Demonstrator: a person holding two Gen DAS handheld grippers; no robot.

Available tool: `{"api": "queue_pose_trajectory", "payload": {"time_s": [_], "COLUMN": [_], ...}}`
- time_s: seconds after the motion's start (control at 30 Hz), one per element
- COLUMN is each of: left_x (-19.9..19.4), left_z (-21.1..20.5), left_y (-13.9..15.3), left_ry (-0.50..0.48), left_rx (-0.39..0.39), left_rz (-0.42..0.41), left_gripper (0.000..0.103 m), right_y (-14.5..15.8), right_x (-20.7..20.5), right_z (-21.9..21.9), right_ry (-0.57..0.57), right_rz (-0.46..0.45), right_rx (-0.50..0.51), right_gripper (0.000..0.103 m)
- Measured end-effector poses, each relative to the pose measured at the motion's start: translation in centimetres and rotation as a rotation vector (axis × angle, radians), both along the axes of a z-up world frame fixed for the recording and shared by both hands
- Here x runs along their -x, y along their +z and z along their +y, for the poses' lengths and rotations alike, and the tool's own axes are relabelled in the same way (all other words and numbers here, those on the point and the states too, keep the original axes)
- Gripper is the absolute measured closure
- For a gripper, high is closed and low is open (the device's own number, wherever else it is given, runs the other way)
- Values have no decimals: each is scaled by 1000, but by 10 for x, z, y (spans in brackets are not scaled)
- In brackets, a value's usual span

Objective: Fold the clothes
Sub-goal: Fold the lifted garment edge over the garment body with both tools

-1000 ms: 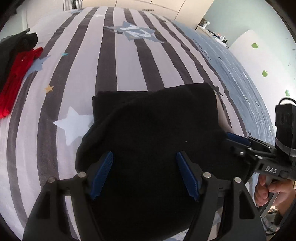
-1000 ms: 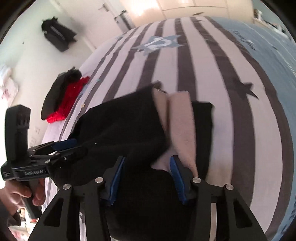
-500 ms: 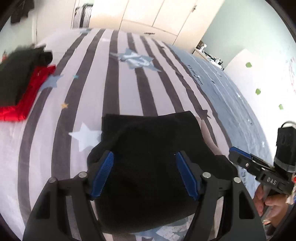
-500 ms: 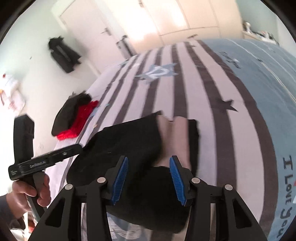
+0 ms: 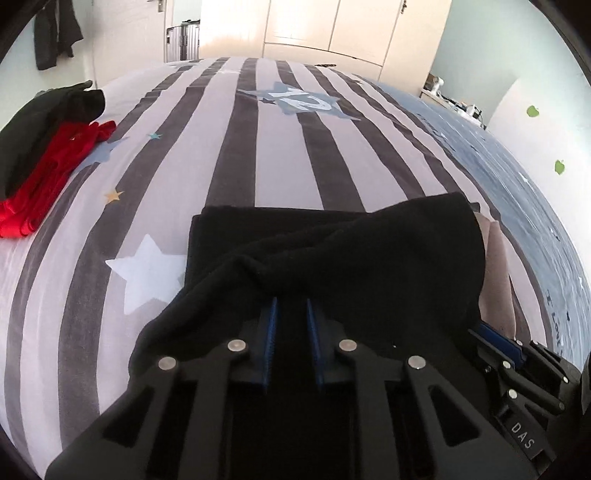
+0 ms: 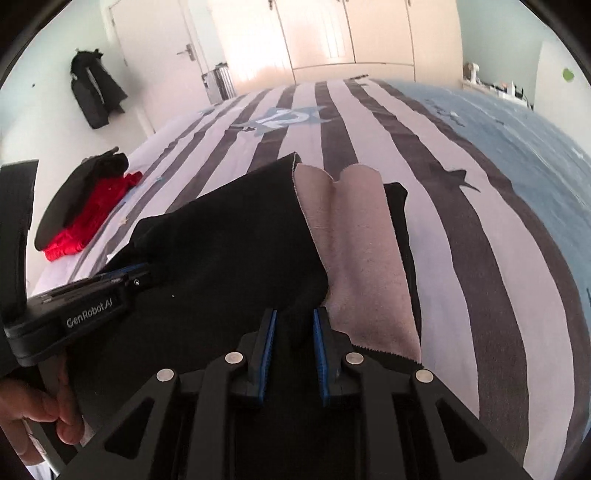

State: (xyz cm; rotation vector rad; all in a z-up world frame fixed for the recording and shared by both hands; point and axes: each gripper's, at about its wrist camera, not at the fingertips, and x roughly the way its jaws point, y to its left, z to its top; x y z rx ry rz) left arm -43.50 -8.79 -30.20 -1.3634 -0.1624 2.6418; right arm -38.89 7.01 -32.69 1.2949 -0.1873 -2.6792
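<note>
Left wrist view: a bed (image 5: pixel 280 177) with a grey-and-white striped cover fills the scene. A pile of red and black clothes (image 5: pixel 48 155) lies far off at its left edge, well apart from the work. A dark jacket (image 5: pixel 55 33) hangs on the wall beyond, and cupboards (image 5: pixel 354 33) stand behind the bed. The black garment (image 5: pixel 351 258) lies on the near part of the bed, partly folded over itself, with its pinkish lining (image 5: pixel 496 273) showing at the right. The left gripper (image 5: pixel 291 317) reaches into the near edge of the cloth; its blue-padded fingers (image 5: pixel 271 332) stand close together and are closing, with a ridge of black fabric bunched between them. The right gripper (image 5: pixel 495 336) shows at the lower right, its tip at the garment's right edge.

Right wrist view: the same garment (image 6: pixel 236 236) lies ahead, its lining (image 6: pixel 358 243) turned up. The clothes pile (image 6: pixel 85 206) sits at the left. The right gripper (image 6: pixel 293 325) has its fingers (image 6: pixel 319 343) nearly together and closing on a fold of black cloth. The left gripper (image 6: pixel 144 273), held by a hand (image 6: pixel 40 410), meets the garment's left edge
</note>
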Motion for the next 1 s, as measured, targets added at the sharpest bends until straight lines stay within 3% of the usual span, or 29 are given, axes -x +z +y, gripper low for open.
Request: {"api": "queue_pose_trajectory", "payload": {"time_s": [0.17,0.27,0.33,0.43,0.5,0.63,0.77,0.87,1.0], "left_x": [4,9,20,37,42,40,38,33,6], "left_z": [-1,0,3,8,6,1,-8,-9,-11], "left_y": [26,46,41,20,8,-3,-3,10,37], "left_ry": [-17,-27,-22,-9,8,39,58,37,-17], "left_rx": [-24,-41,-30,9,-7,-53,-104,-71,-43], "left_rz": [14,54,36,-24,-41,-20,-37,-32,34], "left_gripper": [88,88,88,88,88,92,98,99,99], "right_y": [30,59,70,58,39,4,4,9,32], "right_x": [1,5,19,52,68,72,61,55,29], "right_z": [-2,-6,-9,-16,-16,3,17,23,29], "right_ry": [4,2,-1,11,11,-38,-65,-76,-72], "right_rz": [-7,56,78,39,-18,-82,-65,-74,-18], "right_rx": [-15,-20,-5,-26,-44,41,82,65,-4], "right_gripper": [87,87,87,87,87,90,93,102,100]}}
